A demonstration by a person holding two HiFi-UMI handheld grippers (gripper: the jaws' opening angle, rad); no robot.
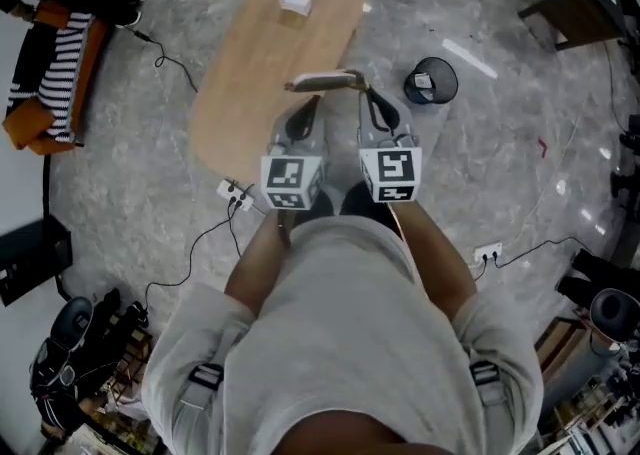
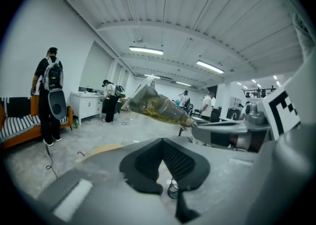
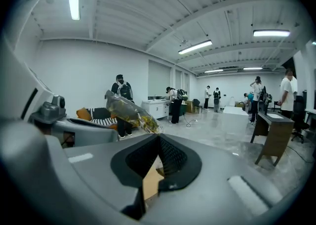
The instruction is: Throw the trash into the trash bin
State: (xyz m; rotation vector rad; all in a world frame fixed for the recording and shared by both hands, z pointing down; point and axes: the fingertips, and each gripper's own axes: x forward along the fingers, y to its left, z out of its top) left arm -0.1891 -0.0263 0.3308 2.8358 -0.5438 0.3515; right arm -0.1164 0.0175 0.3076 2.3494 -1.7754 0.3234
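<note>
Over surface edge: right tongs pinch wrapper by one end, so it juts sideways, clear of the wood. Left tongs closed, empty, alongside; judged idle, one grip suffices. Bin stands on floor near right; drop not yet made

- White thing on the table, beyond the fingers: too small to identify.
- Wrapper at the right fingers' tip: contents blurred.
- Trash bin, right of the fingers: inside too dark to tell.
- Hands: hidden under the marker cubes.
</note>
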